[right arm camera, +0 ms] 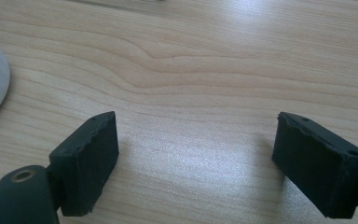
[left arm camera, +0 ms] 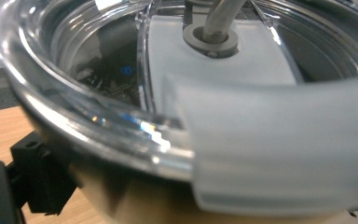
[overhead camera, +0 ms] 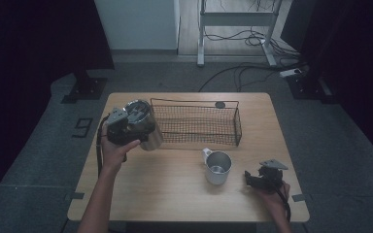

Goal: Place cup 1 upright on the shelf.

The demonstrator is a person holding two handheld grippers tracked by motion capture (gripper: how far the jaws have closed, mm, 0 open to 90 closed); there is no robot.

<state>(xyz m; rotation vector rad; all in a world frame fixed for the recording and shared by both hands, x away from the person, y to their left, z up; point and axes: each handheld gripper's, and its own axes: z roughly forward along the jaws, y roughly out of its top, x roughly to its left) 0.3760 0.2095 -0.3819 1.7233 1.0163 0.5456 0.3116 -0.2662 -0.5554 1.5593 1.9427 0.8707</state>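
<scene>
The right gripper [overhead camera: 250,178] rests on the table [overhead camera: 175,194] at the near right. In its own view the jaws stand plainly apart with bare wood between them and nothing held. A white mug [overhead camera: 217,166] stands upright just to its left, handle toward the far left, not touching the jaws; its pale curved side shows at the left edge of the right gripper view.

Farther back on the left, the left gripper [overhead camera: 132,121] holds a steel tumbler [overhead camera: 148,132] lifted off the table and tilted, so its long axis leans and its mouth faces up and toward the camera. The jaws are closed on it at the rim. In the left gripper view the clear lid [left arm camera: 98,93] with its frosted slider [left arm camera: 261,135] sits right against the lens, and one black pad [left arm camera: 39,179] shows beneath the rim.

Just right of the tumbler, at the far middle of the table, lies a wire basket [overhead camera: 196,124], long side running left to right, open on top. A small dark disc [overhead camera: 220,104] sits by its far rim.

The basket lies directly to the right of the tumbler, nearly touching it, and the left hand [overhead camera: 114,150] is much the nearer one. A short carry to the right, over the near rim, would probably bring the tumbler into it.
</scene>
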